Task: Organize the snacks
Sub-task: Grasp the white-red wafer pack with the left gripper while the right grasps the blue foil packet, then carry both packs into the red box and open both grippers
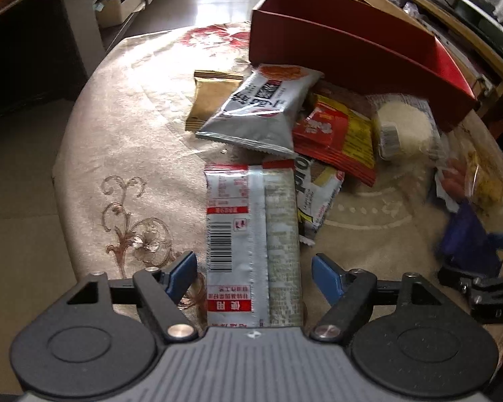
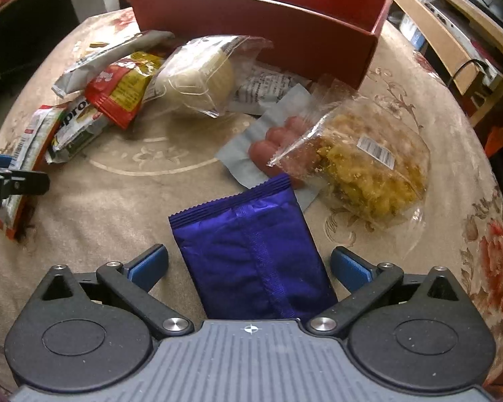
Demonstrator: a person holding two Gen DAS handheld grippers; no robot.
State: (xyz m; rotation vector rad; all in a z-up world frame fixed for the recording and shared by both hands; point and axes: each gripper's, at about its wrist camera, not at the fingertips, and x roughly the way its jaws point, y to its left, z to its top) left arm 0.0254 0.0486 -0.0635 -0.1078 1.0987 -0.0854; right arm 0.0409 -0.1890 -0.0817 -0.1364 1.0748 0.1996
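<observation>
Under each camera body, packets are getting cut off: left hand-held gripper [image 1: 255, 273] gaping around silver packet [image 1: 253, 244], right hand-held gripper [image 2: 249, 264] gaping around purple packet [image 2: 251, 258], neither pinching.

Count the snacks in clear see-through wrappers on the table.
2 for certain. The pale round bun lies by the red box; the yellow crumbly pastry lies to its right, overlapping the sausage pack, whose wrapper is unclear. Others may hide underneath.
</observation>
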